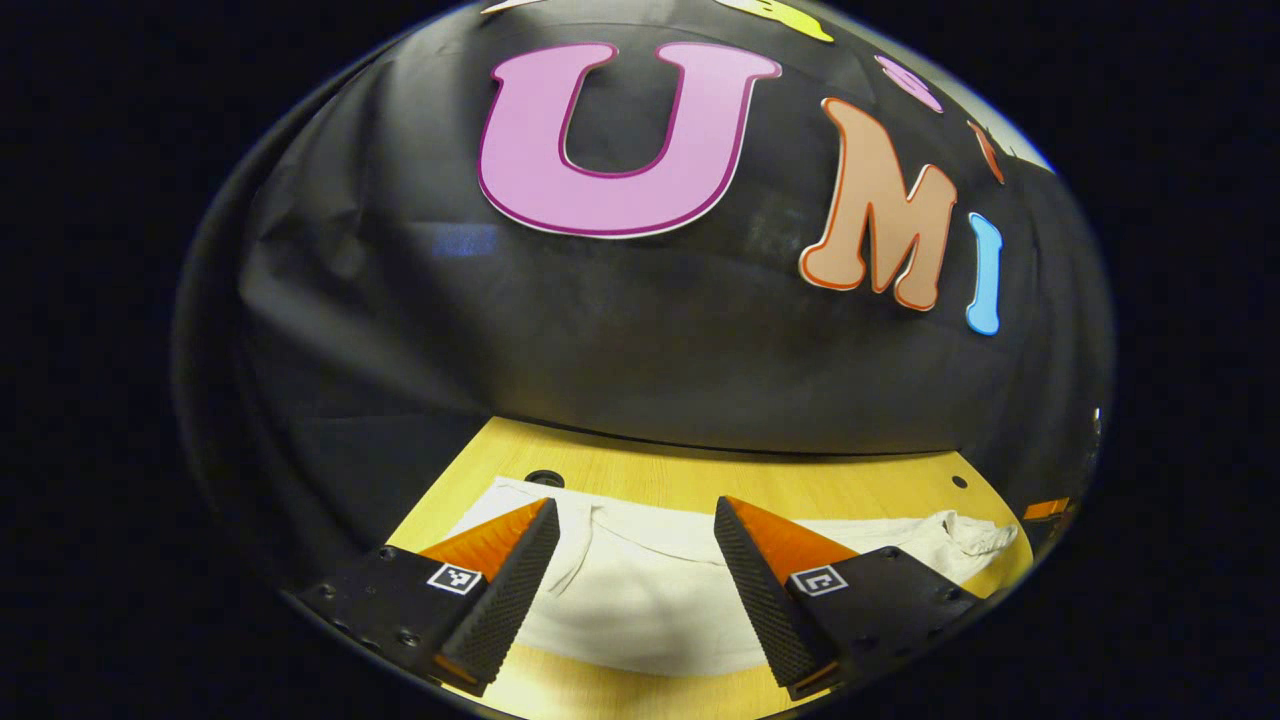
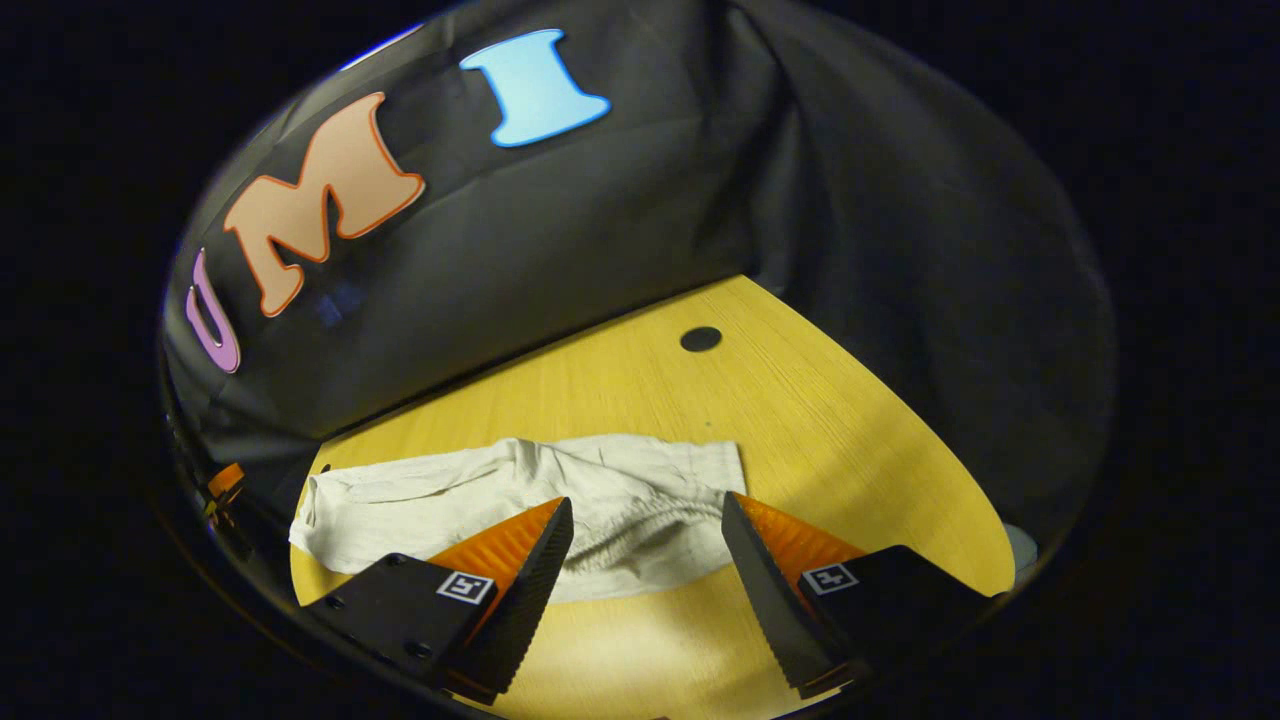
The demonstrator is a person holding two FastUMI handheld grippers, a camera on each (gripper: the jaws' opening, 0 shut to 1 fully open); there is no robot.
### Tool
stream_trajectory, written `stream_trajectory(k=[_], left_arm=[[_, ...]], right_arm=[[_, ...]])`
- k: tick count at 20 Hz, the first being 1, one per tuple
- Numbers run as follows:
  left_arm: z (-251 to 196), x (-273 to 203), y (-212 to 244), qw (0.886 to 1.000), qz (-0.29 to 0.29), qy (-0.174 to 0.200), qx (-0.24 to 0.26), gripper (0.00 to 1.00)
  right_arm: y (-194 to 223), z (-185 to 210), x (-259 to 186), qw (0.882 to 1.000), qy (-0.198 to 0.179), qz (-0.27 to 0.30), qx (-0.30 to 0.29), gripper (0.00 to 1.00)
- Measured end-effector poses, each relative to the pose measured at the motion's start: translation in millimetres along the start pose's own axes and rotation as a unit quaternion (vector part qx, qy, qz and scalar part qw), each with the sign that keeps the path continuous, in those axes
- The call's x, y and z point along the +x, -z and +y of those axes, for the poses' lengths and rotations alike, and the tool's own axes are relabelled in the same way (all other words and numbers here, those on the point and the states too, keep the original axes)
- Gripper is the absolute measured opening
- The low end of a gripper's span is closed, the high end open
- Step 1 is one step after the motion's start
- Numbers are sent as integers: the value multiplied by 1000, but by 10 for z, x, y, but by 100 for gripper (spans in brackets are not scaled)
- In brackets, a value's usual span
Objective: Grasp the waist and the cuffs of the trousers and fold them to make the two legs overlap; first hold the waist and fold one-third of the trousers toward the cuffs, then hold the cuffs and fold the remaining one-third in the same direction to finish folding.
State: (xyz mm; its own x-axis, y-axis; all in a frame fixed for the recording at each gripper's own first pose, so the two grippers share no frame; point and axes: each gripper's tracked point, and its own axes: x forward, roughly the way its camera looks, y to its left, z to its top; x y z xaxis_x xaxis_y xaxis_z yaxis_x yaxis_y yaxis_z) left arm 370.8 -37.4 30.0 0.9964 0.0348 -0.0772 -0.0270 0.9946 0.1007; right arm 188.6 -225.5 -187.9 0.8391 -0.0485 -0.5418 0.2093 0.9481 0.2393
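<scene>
Left gripper [image 1: 635, 560] spread wide, holding nothing, poised above pale cloth that lies between and beyond its fingertips. Right gripper [image 2: 645, 555] likewise released, hovering with the gathered waist [image 2: 640, 545] of the trousers [image 2: 520, 490] just past its fingertips, between the two. Beyond the fingers in both views: trousers stretched flat and lengthwise across the wooden table [image 2: 800, 420], off-white, soft and creased, one end bunched into a wrinkled knot [image 1: 975, 535] off to the right of the left gripper's fingers (waist, probably, given the gathering at the same end in the right gripper view). Cuff end under the left gripper, smoother, with a seam line running up past the left finger. Legs not obviously overlapped yet; hard to tell from here whether one layer or two. Risks from this point: closing on the top layer alone, leaving the lower layer behind and skewing the fold; pinching the elastic bunch unevenly, so the waist twists when lifted; mismatched lift between the two hands, dragging thin cloth across the table and rumpling it. Slippery, limp fabric likely to sag between grasp points.
</scene>
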Motion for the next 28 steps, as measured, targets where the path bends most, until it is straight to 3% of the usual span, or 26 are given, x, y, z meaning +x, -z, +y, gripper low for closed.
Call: stream_trajectory(k=[6, 8, 9, 17, 18, 20, 21, 23, 26, 27, 28], left_arm=[[-16, -319, -45, 1000, -6, -10, 13, 95], [-35, -377, -73, 1000, -12, -13, 11, 95], [-46, -438, -84, 1000, -15, -17, 11, 95], [-173, -646, -114, 999, -22, -31, 18, 95], [-187, -670, -131, 999, -24, -31, 19, 95], [-207, -704, -140, 999, -25, -33, 22, 95], [-211, -710, -151, 999, -26, -35, 22, 95], [-235, -732, -182, 999, -29, -34, 25, 95], [-211, -758, -196, 998, -27, -35, 39, 95], [-219, -767, -207, 998, -28, -33, 42, 95], [-227, -776, -222, 998, -29, -29, 42, 95]], right_arm=[[413, -260, 104, 997, 6, 24, 75, 96], [413, -281, 200, 996, 3, 25, 90, 91], [407, -281, 251, 995, 2, 24, 98, 95], [418, -269, 545, 991, -7, 18, 135, 95], [405, -260, 545, 990, -10, 15, 141, 89], [393, -299, 569, 987, -7, 10, 162, 93], [388, -350, 573, 985, -1, 8, 172, 82], [377, -359, 635, 979, -2, 17, 203, 50], [266, -284, 592, 971, -14, -3, 239, 20], [213, -219, 557, 971, -26, -14, 236, 25], [138, -165, 520, 972, -37, -28, 230, 19]])
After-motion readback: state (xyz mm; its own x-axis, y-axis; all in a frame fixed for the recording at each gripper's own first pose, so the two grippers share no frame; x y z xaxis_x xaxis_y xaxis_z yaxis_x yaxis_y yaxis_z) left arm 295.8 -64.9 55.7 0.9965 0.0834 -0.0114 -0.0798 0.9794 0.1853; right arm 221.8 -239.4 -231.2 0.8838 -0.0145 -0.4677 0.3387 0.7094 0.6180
